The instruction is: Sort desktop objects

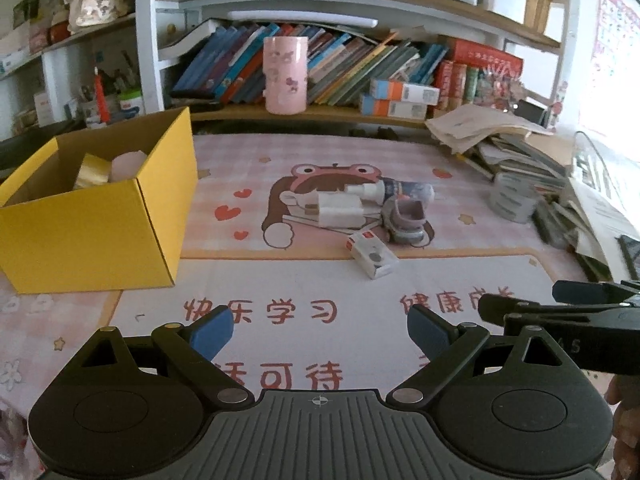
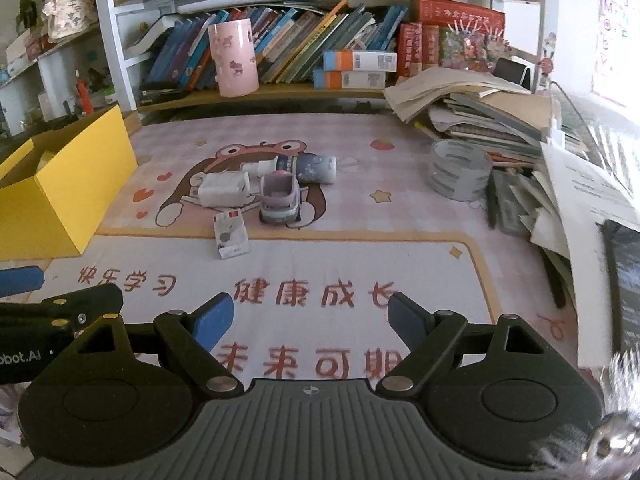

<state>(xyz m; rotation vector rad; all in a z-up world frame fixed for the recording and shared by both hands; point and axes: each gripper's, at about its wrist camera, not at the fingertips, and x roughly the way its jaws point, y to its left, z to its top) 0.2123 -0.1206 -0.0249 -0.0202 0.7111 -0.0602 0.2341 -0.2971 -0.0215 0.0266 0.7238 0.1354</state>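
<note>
Both claws, left claw (image 1: 319, 330) and right claw (image 2: 311, 318), hover spread and empty over the table (image 2: 400, 216), facing the clutter: small box (image 2: 231, 235), toy car (image 2: 279, 199); yellow box (image 1: 96, 224) waits left for sorted items.

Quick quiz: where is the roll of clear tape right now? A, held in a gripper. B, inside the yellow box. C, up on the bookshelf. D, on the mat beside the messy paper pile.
D: the roll of tape sits on the mat next to the paper pile.
</note>
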